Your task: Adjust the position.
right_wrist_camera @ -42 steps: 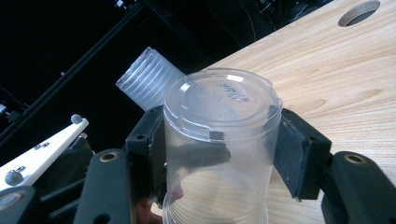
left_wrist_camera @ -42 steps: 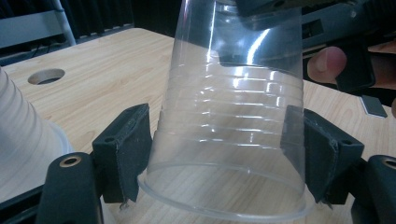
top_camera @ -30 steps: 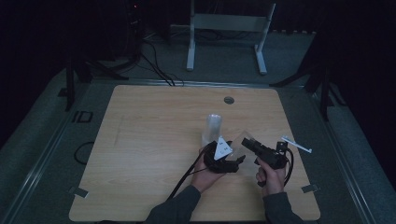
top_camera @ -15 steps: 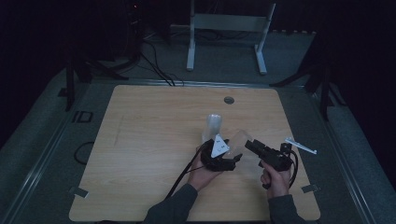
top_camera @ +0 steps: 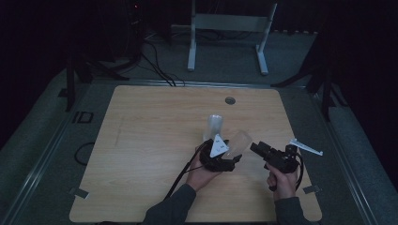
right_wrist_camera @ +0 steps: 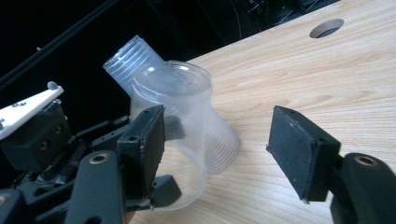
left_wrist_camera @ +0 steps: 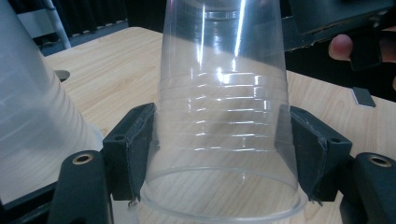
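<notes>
Since earlier frame: right gripper (top_camera: 257,149) drawn closer to held cup, fingers closing, nothing between them. Stacked cups (top_camera: 215,126) stand mouth-down mid-desk (top_camera: 150,140). Left gripper (top_camera: 230,161) fingers (left_wrist_camera: 130,149) clamp clear cup (left_wrist_camera: 224,116) near rim, beside stack. Right fingers (right_wrist_camera: 299,154) apart, unloaded.

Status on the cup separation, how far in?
Done: one clear cup is clamped near its rim in the left hand-held gripper, apart from the cup stack standing upside down on the table. In hand: the right hand-held gripper, jaws just closing with nothing between them, sits beside that cup. Left: taking or setting down the cup, probably.
</notes>
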Tool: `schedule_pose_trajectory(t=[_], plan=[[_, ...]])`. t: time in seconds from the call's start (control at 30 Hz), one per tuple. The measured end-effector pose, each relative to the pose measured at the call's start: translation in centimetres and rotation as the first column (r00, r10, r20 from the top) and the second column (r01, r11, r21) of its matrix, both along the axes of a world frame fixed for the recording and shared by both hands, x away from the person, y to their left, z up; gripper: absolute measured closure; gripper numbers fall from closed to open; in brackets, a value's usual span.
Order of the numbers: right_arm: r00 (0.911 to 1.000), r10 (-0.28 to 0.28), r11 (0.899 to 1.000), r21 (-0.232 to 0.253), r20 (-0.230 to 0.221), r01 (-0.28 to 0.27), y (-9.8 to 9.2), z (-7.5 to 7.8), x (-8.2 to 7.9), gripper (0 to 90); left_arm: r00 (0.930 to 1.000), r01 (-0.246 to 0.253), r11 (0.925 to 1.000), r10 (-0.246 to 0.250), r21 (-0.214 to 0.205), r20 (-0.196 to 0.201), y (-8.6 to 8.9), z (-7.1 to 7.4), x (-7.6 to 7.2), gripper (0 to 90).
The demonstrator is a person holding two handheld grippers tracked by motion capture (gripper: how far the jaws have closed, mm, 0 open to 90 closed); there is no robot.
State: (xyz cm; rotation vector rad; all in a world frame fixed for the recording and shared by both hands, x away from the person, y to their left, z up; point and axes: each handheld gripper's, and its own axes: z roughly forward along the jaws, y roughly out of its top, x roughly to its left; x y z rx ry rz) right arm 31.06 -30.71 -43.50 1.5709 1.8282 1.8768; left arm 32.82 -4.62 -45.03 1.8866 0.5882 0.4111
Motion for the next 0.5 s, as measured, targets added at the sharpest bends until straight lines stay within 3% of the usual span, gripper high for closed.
schedule_pose_trajectory(t=[0.27, 0.5], plan=[[1.0, 0.002, 0.999, -0.04, 0.001, -0.001, -0.3, 0.07, 0.09, 37.5, 0.9999, 0.011, 0.9999, -0.011, -0.001, -0.01, 0.43, 0.42, 0.11, 30.3], [0.9999, 0.008, 0.994, -0.106, 0.008, -0.007, -0.22, 0.43, 0.11, 37.7, 0.9996, 0.021, 0.9998, -0.021, 0.007, -0.02, 0.8, 0.49, 0.2, 30.4]])
